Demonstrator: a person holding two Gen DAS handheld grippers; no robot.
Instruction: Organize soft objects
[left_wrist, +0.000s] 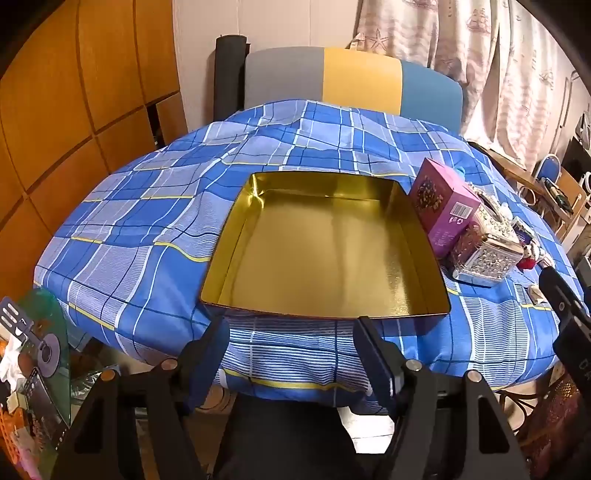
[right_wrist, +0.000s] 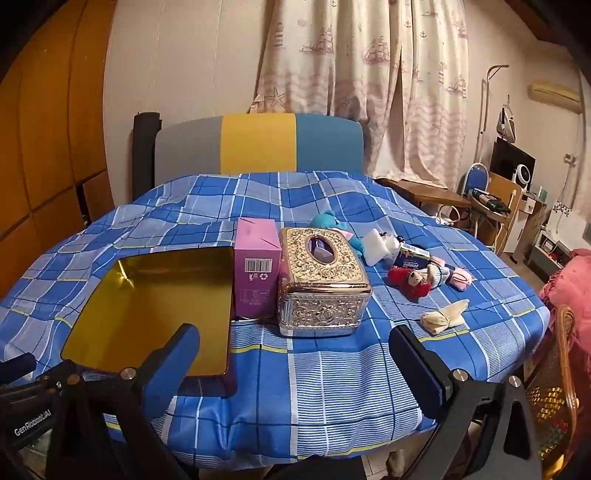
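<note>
Left claw (left_wrist: 291, 354) spread before gold tin (left_wrist: 325, 251), right claw (right_wrist: 295, 363) spread, empty

In the right wrist view, bare blue checked cloth (right_wrist: 314, 373) fills the bottom middle. The pink box (right_wrist: 256, 269) and shiny tissue box (right_wrist: 323, 284) stand mid-frame, blocking the way between the gold tin (right_wrist: 155, 310) at left and the small soft toys (right_wrist: 410, 280) at right.

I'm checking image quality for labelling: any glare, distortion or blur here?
Left wrist view: glare streaks on the gold tin, table edge bowed by fisheye, dark vignette in the corners. Right wrist view: same bowing, warm indoor light, sharp on the silver tissue box.
</note>
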